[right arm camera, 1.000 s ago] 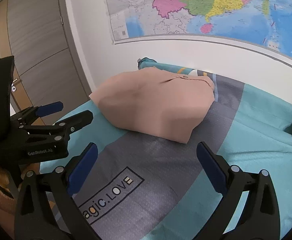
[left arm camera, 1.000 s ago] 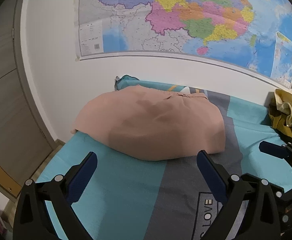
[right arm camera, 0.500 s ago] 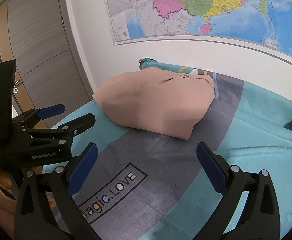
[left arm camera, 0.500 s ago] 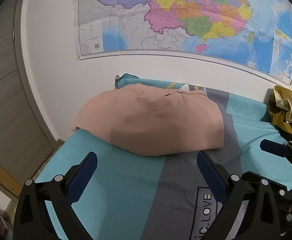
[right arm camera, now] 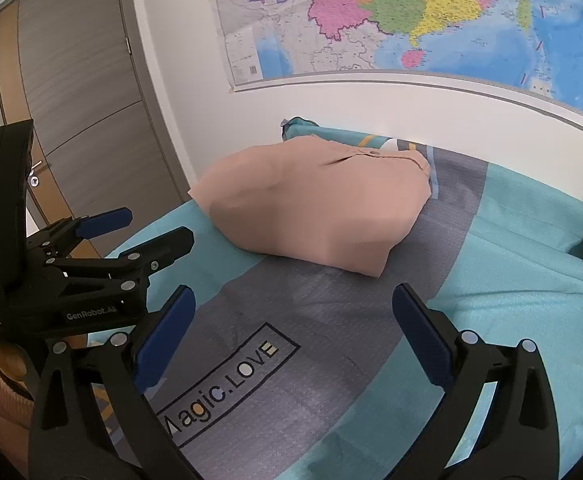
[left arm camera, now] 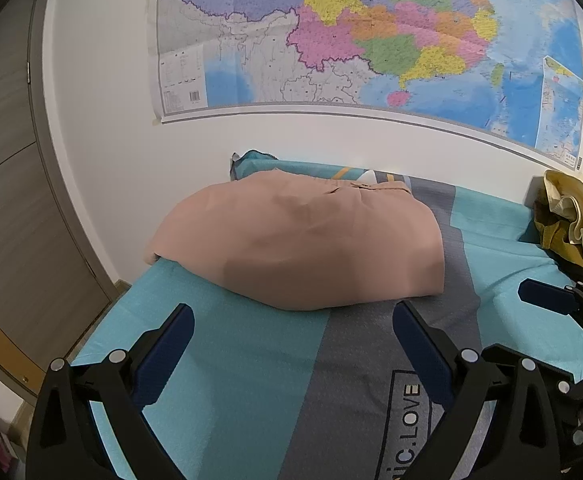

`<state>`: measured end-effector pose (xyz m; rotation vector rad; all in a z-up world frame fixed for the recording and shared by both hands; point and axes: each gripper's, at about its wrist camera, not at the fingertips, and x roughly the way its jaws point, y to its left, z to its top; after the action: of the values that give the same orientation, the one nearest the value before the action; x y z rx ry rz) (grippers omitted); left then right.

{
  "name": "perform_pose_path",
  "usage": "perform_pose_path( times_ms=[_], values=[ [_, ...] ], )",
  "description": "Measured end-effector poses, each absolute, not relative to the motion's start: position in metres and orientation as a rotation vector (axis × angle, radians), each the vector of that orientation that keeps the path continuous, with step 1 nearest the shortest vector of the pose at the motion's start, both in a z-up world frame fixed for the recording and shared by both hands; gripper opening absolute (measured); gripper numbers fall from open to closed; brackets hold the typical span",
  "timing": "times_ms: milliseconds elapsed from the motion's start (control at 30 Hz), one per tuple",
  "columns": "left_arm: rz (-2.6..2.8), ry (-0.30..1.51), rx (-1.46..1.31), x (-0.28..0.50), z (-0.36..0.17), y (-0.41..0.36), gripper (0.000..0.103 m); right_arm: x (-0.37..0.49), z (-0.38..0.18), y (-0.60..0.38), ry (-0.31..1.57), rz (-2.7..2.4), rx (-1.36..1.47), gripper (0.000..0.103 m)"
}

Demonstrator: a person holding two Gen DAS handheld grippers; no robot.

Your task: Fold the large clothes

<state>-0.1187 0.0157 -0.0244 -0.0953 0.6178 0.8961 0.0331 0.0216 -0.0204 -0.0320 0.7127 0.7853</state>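
Folded pink garment [left arm camera: 303, 244] lies on the bed [left arm camera: 251, 360]; both grippers' fingers [left arm camera: 171, 344] [right arm camera: 419, 332] spread wide, holding nothing.

A bed [left arm camera: 251, 360] carries everything, covered by a sheet [right arm camera: 511, 300] in teal with a broad grey band running down the middle. The band bears a boxed print reading "Magic.LOVE" [right arm camera: 227, 384]. A folded pink garment [left arm camera: 303, 240] lies flat on the sheet toward the wall end, partly over the grey band, one corner reaching the bed's left edge. At the far right edge sits a crumpled yellow cloth [left arm camera: 571, 220], perhaps resting on the sheet, though its base is hidden.
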Motion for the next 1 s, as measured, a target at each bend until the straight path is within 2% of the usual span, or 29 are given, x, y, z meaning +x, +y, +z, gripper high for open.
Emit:
perform_pose_path(
  times_ms=[1000],
  values=[
    [0.898, 0.625, -0.097, -0.1193, -0.0249, 0.0145, 0.096, 0.0307, -0.0202, 0.0207, 0.715, 0.786, -0.024, 0.097]
  ],
)
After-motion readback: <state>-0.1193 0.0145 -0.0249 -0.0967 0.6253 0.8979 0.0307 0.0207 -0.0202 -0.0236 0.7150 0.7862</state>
